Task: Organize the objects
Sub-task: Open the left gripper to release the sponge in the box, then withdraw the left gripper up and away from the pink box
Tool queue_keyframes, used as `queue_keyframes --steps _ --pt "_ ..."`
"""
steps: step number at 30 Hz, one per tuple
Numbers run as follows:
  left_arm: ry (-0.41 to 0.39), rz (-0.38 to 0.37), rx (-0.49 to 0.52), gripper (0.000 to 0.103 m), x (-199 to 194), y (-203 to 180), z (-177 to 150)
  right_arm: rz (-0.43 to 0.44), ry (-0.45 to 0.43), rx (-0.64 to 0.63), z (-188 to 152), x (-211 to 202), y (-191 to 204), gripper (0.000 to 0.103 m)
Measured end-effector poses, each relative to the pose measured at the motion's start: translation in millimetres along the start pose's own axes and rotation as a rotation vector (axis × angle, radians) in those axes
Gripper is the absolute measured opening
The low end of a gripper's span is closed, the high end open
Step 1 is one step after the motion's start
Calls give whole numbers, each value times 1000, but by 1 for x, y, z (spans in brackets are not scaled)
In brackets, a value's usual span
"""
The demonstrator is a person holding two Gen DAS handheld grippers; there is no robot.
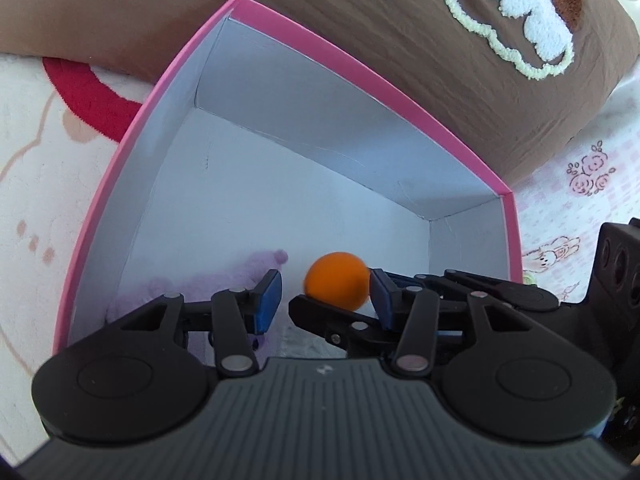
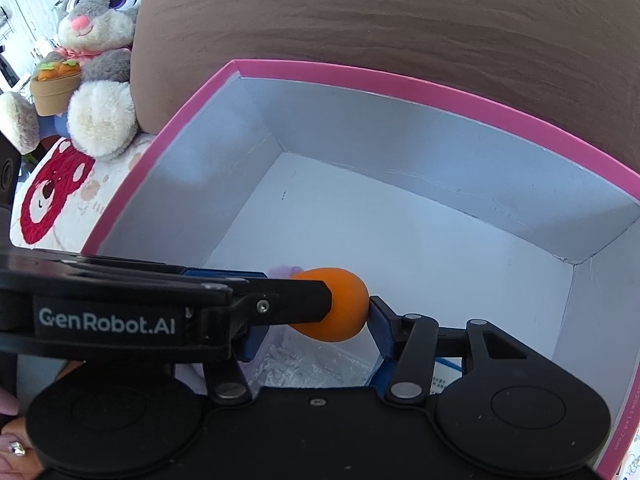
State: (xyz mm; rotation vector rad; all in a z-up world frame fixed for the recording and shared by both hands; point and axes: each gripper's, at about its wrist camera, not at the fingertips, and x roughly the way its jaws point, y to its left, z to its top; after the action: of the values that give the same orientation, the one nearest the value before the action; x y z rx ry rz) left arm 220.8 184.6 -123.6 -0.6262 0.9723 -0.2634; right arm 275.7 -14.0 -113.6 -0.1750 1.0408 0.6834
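A pink box (image 1: 168,76) with a grey-white inside lies open on a bed; it also shows in the right wrist view (image 2: 360,76). An orange ball (image 2: 336,304) is pinched between the fingers of my right gripper (image 2: 316,312), held over the near part of the box. In the left wrist view the ball (image 1: 338,280) sits between my open left gripper's (image 1: 326,292) blue pads, with the right gripper's fingers crossing in from the right. A pale purple soft object (image 1: 240,276) and a clear plastic bag (image 2: 312,368) lie on the box floor under the grippers.
A brown cushion (image 1: 400,20) with a white embroidered patch leans behind the box. A grey plush rabbit (image 2: 92,40) holding a carrot pot sits at the far left. A white blanket with a red bear print (image 2: 52,196) lies left of the box.
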Motion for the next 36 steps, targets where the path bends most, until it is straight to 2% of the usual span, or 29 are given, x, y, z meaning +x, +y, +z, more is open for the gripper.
queue_keyframes --steps 7,23,36 --pt "-41 50 63 52 -19 -13 -2 11 -39 16 -2 -14 -2 60" --pt "-43 152 152 64 -58 -54 -14 2 -161 -12 -40 -101 -5 62" --pt "-49 180 214 67 -101 -89 -39 -17 -212 -59 -69 -159 8 66"
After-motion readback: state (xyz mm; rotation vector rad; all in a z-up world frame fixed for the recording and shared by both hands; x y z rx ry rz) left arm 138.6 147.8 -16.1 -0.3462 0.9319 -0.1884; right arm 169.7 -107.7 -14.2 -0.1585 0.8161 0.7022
